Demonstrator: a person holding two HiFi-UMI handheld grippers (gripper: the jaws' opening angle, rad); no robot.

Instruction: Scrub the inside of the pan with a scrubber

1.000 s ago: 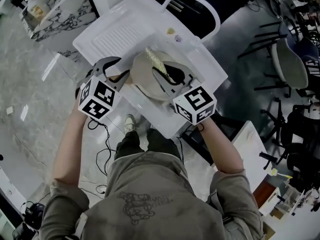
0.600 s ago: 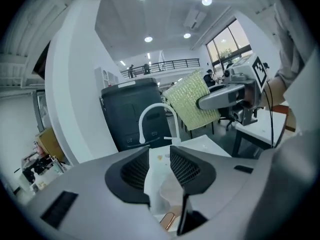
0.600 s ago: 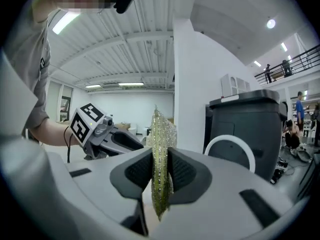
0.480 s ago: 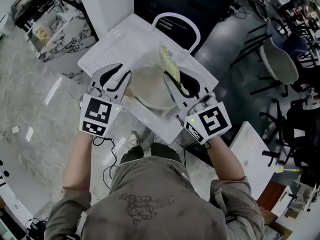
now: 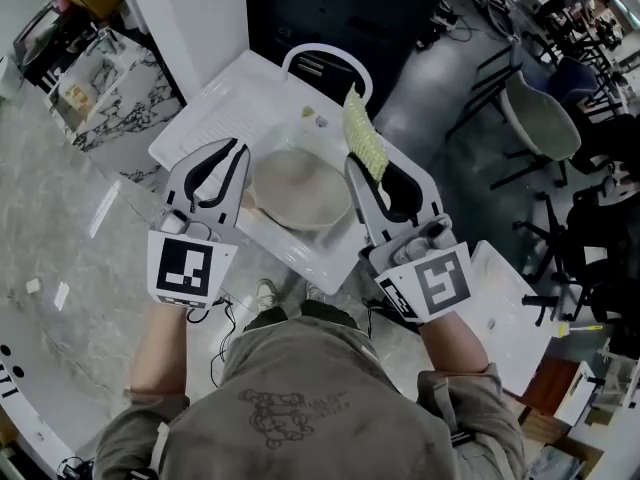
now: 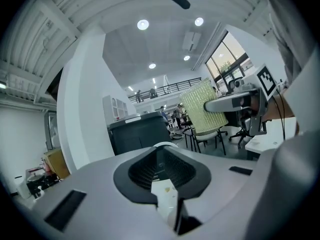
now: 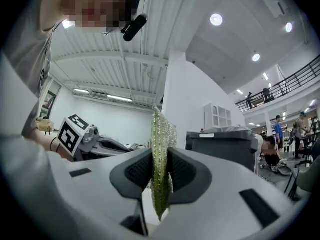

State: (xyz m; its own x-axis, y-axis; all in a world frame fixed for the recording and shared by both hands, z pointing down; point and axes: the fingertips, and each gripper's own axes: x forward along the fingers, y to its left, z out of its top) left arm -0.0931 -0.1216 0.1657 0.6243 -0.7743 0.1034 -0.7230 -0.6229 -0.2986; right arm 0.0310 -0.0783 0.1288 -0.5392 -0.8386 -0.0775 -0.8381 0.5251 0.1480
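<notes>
One-handedly pinching the scrubber (image 5: 358, 126) tight in the right gripper (image 5: 362, 168) fingers, long axis running far, above and just right of the pan (image 5: 300, 193) in the sink (image 5: 215, 93). Just closing the left gripper (image 5: 236, 151) fingers together, empty, left of the pan. Judging the right hand nearer.

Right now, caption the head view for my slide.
Scrubber in the right gripper, clear of the pan in the white sink; left gripper alongside, jaws just closed, empty.

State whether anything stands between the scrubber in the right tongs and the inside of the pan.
Nothing visible does. The scrubber, clamped in the right tongs, is held up by the right rim of the pan, whose open inside is bare.
</notes>
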